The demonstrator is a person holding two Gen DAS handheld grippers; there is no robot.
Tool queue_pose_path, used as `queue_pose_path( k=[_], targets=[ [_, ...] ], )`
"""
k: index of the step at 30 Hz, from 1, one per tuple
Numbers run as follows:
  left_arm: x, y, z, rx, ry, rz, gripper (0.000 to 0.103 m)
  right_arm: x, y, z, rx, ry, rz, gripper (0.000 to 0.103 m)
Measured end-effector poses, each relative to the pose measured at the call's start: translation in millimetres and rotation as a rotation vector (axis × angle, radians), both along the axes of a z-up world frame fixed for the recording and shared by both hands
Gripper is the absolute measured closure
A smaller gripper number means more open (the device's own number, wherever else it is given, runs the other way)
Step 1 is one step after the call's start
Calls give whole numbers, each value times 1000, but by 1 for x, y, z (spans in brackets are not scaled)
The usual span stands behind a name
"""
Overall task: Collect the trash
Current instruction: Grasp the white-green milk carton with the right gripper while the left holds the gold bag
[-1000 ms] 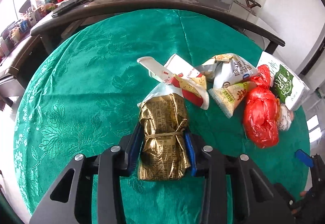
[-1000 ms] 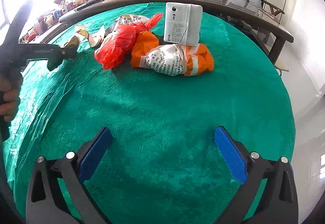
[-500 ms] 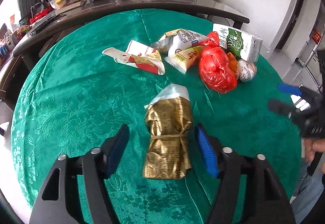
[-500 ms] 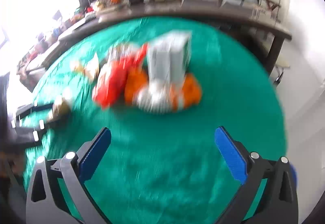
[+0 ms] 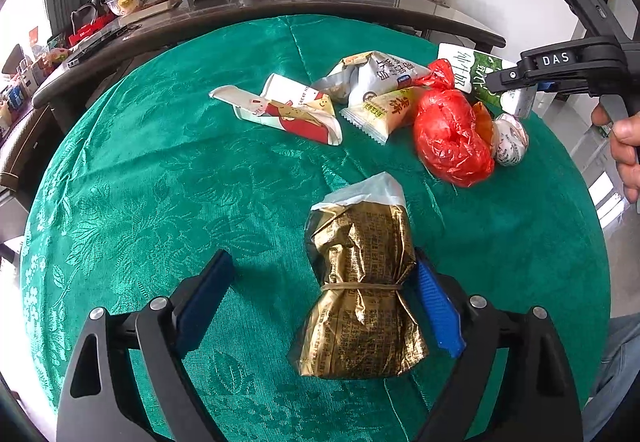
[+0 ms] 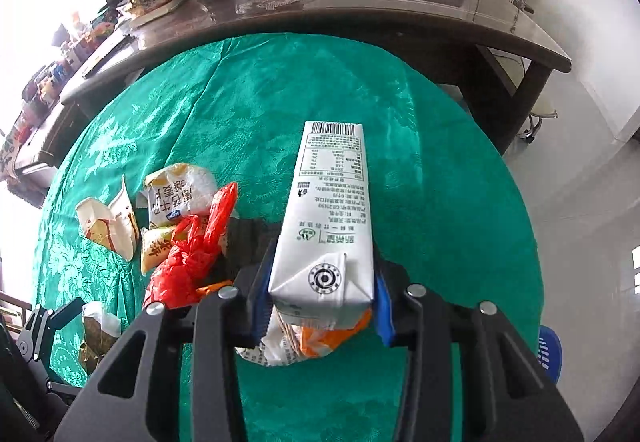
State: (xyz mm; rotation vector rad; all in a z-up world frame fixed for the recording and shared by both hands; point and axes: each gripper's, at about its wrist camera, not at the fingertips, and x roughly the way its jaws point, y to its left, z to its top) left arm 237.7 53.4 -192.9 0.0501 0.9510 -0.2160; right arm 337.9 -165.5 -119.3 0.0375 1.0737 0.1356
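A gold foil packet [image 5: 360,282] tied with a rubber band lies on the green tablecloth between the fingers of my left gripper [image 5: 320,282], which is open; the right pad touches it. My right gripper [image 6: 320,282] is shut on a white milk carton [image 6: 332,217], also seen in the left wrist view [image 5: 472,75]. Beside the carton sit a red plastic bag [image 5: 452,137], an orange-and-white bundle [image 6: 312,342], snack wrappers [image 5: 380,81] and a red-and-white paper wrapper [image 5: 288,109].
The round table [image 5: 160,181] with a green cloth holds all the trash. A long dark table [image 6: 360,9] with bowls, a plant and clutter stands behind it. The floor lies to the right, with a blue stool [image 6: 548,354] near the table.
My left gripper opened and let go of the gold packet, which now lies on the cloth. My right gripper moved in over the pile and shut on the milk carton.
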Motion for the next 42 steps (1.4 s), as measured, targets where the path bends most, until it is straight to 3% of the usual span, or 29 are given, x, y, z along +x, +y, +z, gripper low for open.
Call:
queue_pose_path(
  k=[4, 8, 13, 16, 18, 23, 25, 28, 35, 39, 42],
  targets=[
    [-1, 0, 1, 5, -1, -1, 16, -33, -39, 28, 114, -112, -61, 64],
    [-3, 0, 1, -9, 5, 2, 16, -85, -95, 35, 317, -168, -175, 64],
    [-6, -5, 1, -18, 6, -10, 16, -134, -132, -24, 728, -24, -236, 64],
    [-9, -9, -1, 3, 3, -18, 16, -152, -124, -53, 816, 53, -217, 63],
    [-10, -11, -1, 15, 0, -22, 15, -156, -122, -54, 755, 46, -203, 60],
    [-12, -9, 0, 8, 5, -29, 13, -157, -117, -30, 443, -26, -169, 38],
    [-13, -7, 2, 4, 6, -29, 13, -157, -109, -20, 280, -56, -132, 20],
    [-13, -5, 6, 0, 4, -32, 13, -157, -93, -11, 109, -84, -53, 18],
    [-14, -13, 13, -10, -13, -92, 10, -120, -56, -21, -92, 60, 91, 17],
    [-7, -14, 9, -20, -4, -75, 10, -103, -56, -28, -107, 140, 88, 17],
    [-3, -18, 4, 18, 4, -71, 10, -96, -56, -32, -102, 169, 92, 19]
  ],
)
